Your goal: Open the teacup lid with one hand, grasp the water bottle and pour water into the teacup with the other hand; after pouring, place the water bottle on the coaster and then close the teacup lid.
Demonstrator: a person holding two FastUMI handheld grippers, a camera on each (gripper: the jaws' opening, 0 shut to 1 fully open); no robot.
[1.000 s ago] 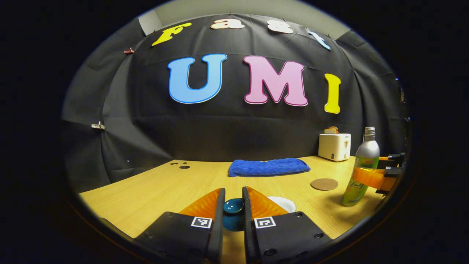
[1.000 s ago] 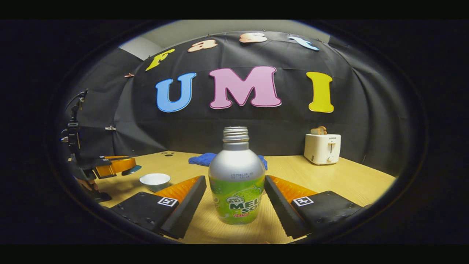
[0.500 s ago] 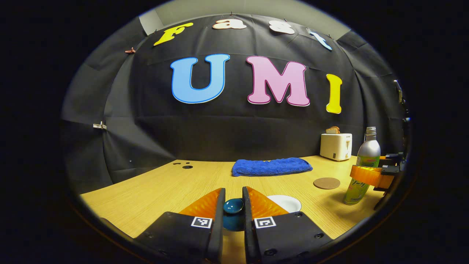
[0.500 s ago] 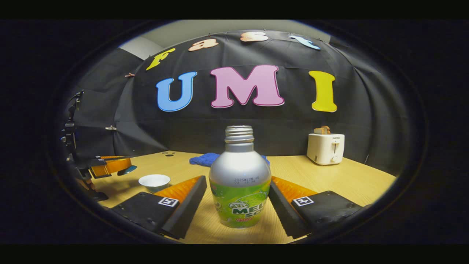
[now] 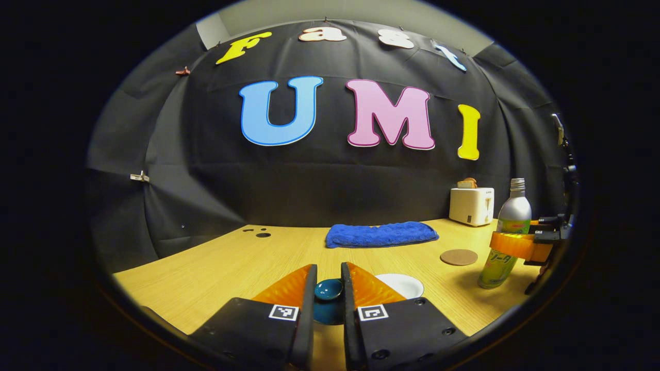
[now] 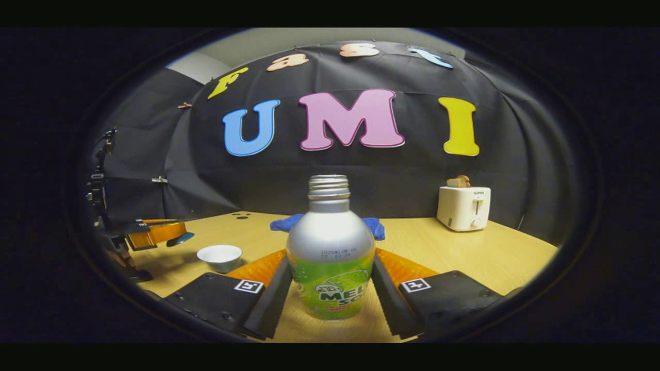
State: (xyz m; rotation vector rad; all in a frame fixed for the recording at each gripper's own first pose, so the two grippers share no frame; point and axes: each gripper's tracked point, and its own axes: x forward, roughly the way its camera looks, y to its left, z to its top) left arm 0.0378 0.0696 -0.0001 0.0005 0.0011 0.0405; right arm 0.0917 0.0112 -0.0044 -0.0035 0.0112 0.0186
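Right tongs (image 6: 330,288) clamp the bottle (image 6: 330,257) at lower centre; left tongs (image 5: 328,293) clamp the lid (image 5: 328,289). Lift the bottle upright, then tilt over the cup (image 6: 219,256).

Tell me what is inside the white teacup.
The right gripper view shows the white teacup with its lid off; from this low angle its inside shows only a pale wall. The bottom, and any water, is hidden by the rim.
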